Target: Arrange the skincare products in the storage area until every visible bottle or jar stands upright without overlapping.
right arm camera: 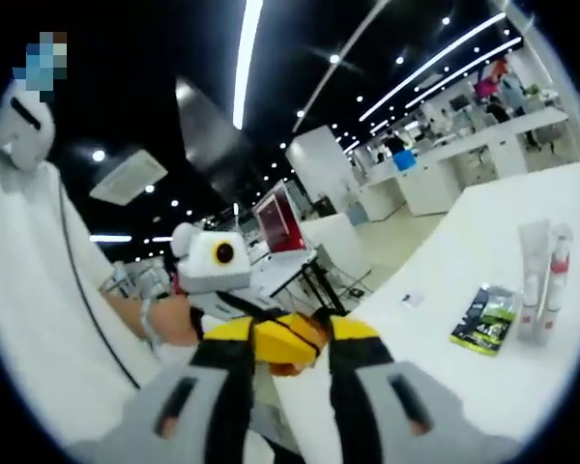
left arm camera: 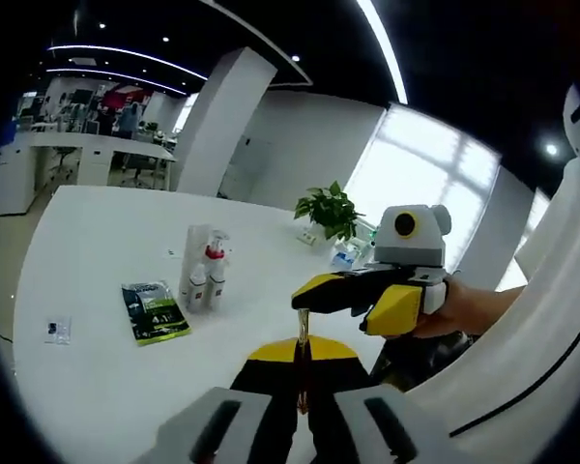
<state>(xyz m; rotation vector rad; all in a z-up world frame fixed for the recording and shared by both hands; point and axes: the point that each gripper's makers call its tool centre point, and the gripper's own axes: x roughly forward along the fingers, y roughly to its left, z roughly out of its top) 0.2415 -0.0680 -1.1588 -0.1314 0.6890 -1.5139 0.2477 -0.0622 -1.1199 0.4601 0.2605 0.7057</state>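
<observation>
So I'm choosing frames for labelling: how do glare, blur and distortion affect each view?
Left gripper view: the window behind the plant is blown out white, the table is bright, the bottles are small but sharp, and fisheye bends the ceiling light. Right gripper view: dark ceiling with strip-light glare, the bottles are soft at the curved edge, and the near jaws are blurred.
</observation>
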